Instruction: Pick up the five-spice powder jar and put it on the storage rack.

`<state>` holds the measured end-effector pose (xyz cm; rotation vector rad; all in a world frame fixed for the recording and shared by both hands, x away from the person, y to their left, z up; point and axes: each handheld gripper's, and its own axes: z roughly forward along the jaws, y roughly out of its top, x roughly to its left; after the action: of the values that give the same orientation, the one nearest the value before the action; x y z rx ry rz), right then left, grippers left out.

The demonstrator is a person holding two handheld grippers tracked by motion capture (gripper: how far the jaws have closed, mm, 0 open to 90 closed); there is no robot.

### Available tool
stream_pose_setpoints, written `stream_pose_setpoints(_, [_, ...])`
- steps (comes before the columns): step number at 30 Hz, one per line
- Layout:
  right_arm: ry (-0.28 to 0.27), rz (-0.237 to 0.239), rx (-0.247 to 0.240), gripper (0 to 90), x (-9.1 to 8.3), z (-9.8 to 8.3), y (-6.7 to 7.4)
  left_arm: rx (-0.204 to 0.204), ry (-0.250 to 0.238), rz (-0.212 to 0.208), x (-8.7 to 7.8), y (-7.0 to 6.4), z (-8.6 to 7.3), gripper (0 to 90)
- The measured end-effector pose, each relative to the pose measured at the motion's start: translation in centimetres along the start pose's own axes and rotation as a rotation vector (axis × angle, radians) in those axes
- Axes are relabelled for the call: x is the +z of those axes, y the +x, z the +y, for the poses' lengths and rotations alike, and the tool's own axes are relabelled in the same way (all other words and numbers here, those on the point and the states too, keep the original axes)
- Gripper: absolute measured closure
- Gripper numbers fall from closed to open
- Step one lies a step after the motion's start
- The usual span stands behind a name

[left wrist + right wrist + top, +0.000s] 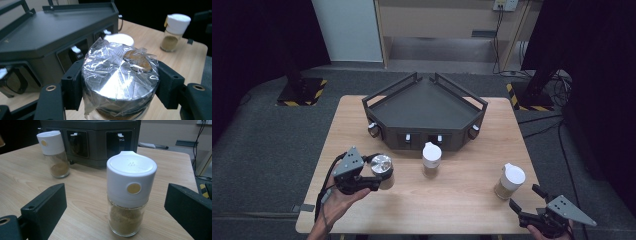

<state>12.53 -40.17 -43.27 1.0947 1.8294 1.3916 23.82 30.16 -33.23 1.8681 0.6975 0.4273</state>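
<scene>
My left gripper [379,182] is shut on a jar with a shiny metal lid [381,165] wrapped in clear film, held off the table at the front left. In the left gripper view the jaws press both sides of that metal-lidded jar [120,82]. A white-capped spice jar [510,181] with tan powder stands at the front right; my right gripper [526,200] is open just in front of it. In the right gripper view this jar [130,192] stands between and beyond the wide-spread jaws, untouched. A second white-capped jar [431,159] stands mid-table.
A dark angular tray rack [424,112] with railings and front slots occupies the back of the wooden table [362,125]. The second jar [53,153] stands close before the rack [95,140]. Dark floor surrounds the table.
</scene>
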Motion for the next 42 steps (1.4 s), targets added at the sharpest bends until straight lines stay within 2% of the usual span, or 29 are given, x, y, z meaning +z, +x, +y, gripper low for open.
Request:
stream_pose_setpoints(2, [0.000,0.000,0.001,4.1,0.0,0.0,0.0,-0.003,-0.004,0.002,0.1,0.2,0.3,32.7])
stream_pose_setpoints(3, [-0.001,0.000,0.001,4.1,0.0,0.0,0.0,0.001,-0.004,0.009,0.3,0.4,1.2,32.7])
stream_pose_setpoints(13, [-0.004,0.002,0.006,4.2,0.0,-0.1,-0.1,0.009,-0.010,0.052,1.7,2.1,5.4,32.7])
stream_pose_setpoints(15, [-0.003,0.003,0.005,4.2,0.0,-0.1,-0.1,0.010,-0.010,0.060,1.9,2.2,5.8,32.7])
stream_pose_setpoints(22, [-0.005,0.003,0.008,4.3,0.0,-0.1,-0.1,-0.003,-0.018,0.103,3.4,2.8,8.5,32.7])
stream_pose_setpoints(28, [-0.005,0.005,0.009,4.4,0.0,-0.1,-0.2,-0.004,-0.005,0.136,5.0,3.7,10.6,32.7])
stream_pose_setpoints(42, [-0.009,0.010,0.017,4.6,0.0,-0.2,-0.4,-0.044,-0.019,0.218,8.1,5.4,12.7,32.7])
